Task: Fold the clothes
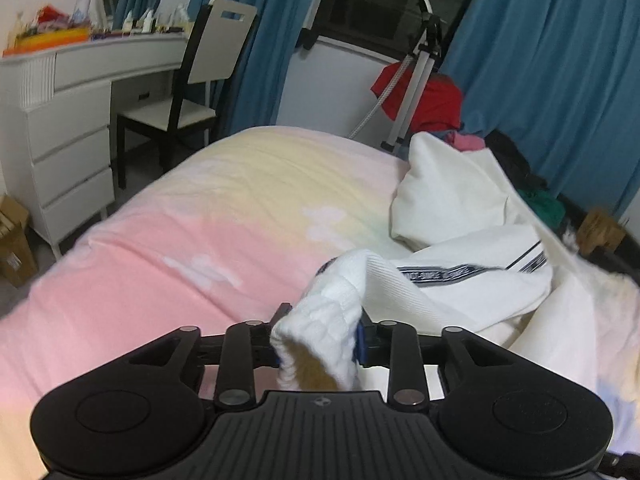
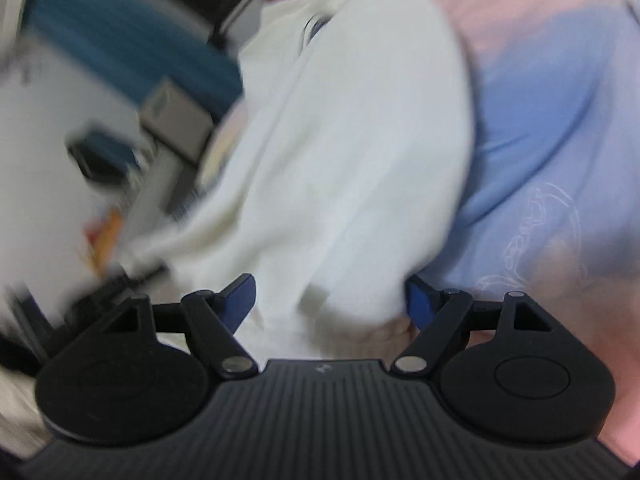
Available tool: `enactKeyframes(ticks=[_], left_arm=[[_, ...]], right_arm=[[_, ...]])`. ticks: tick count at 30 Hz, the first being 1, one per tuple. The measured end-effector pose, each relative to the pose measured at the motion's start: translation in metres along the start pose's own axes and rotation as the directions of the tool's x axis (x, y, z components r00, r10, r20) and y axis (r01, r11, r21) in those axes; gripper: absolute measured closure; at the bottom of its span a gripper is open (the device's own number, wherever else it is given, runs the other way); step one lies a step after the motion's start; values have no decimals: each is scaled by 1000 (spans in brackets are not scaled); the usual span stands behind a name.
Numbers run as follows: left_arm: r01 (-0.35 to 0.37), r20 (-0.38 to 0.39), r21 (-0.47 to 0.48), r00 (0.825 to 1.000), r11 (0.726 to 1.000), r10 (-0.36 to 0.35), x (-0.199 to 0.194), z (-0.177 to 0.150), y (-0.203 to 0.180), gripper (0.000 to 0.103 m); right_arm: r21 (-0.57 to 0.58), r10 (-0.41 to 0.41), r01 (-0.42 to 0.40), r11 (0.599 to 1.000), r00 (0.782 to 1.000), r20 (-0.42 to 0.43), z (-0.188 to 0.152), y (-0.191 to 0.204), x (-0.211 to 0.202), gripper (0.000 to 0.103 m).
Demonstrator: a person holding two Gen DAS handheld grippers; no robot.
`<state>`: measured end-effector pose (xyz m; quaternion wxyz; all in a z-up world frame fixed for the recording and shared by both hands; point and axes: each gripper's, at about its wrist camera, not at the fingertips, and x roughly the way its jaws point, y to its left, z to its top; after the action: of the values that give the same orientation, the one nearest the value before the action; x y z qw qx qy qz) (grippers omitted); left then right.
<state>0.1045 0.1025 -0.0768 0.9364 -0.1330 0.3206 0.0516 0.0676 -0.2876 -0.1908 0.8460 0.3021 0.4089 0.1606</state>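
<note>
White garment [image 1: 460,280] with dark lettered stripe, crumpled on the pink-and-yellow bed [image 1: 200,240], ribbed cuff raised, pale blue shirt [image 2: 540,140] beside it

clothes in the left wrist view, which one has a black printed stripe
The white garment lying right ahead of the left gripper, on the bed. A black band with lettering runs across it; the red, pink and green clothes piled behind it are plain.

White garment [image 1: 460,280] with a dark lettered stripe lies on a pink-to-yellow bedspread [image 1: 200,220] (pale blotches on it); teal curtains [image 1: 560,60], red cloth [image 1: 436,100], white desk [image 1: 72,120].
</note>
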Motion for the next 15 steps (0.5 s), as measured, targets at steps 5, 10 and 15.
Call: enactKeyframes(ticks=[5,10,15], left_arm=[[-38,-17,54,999,998,39,3,2,1,45],[-22,-29,65,999,998,24,2,0,7,40],[-13,-70,60,997,998,18,8,-10,13,23]], right_arm=[[-150,-125,123,981,992,-8,-16,21,9,50],[-213,-69,93,973,991,116,-13,57,-36,75],[-179,27,7,984,982,188,-2,75,-74,76]])
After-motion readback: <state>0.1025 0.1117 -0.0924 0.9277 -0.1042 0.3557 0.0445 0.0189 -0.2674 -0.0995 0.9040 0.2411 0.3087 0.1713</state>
